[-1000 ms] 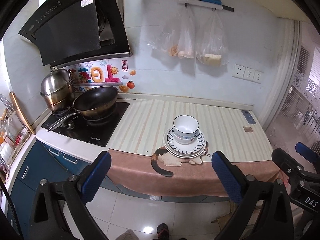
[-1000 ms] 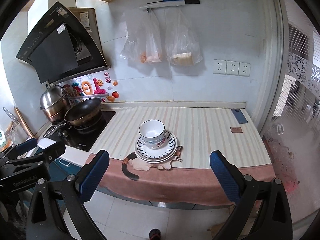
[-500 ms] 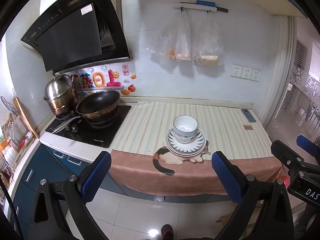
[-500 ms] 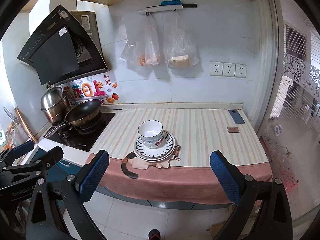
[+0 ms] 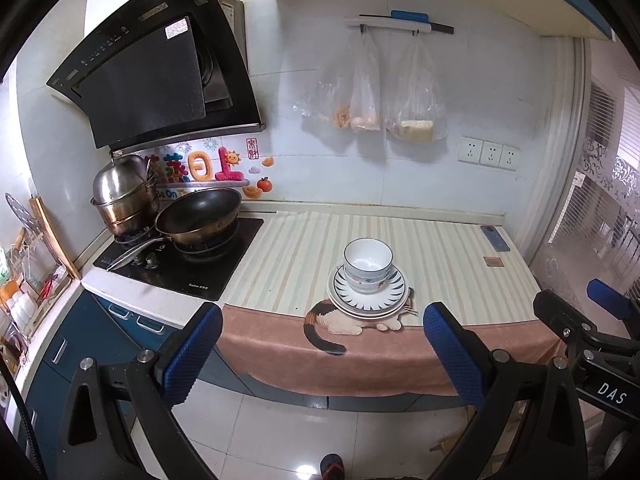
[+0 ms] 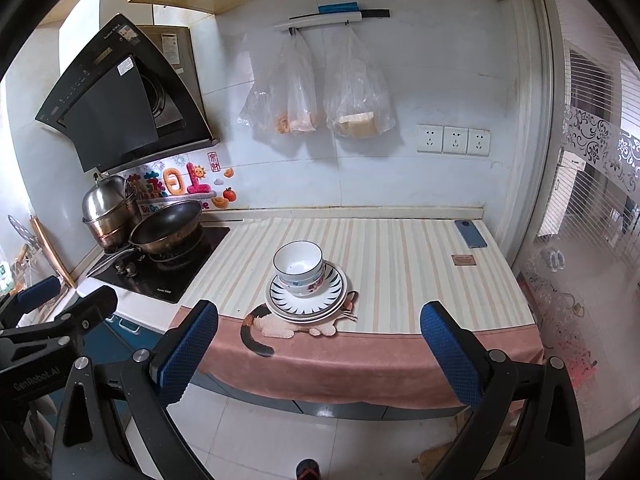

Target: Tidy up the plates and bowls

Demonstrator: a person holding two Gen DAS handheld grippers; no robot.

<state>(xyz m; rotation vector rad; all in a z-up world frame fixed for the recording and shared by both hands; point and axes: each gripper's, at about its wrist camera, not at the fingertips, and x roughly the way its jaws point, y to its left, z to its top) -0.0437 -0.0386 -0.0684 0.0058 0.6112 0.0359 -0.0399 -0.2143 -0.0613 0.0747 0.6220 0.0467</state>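
The left gripper [image 5: 322,342] and the right gripper [image 6: 318,338] both hang released, jaws spread wide and holding nothing, well back from the counter [image 6: 420,264] over the floor. At 12 o'clock from each, stacked bowls [image 6: 299,267] sit on stacked plates [image 6: 306,298] near the counter's front edge. At 10 o'clock, a black pan [image 5: 199,216] rests on the stove [image 5: 188,258].
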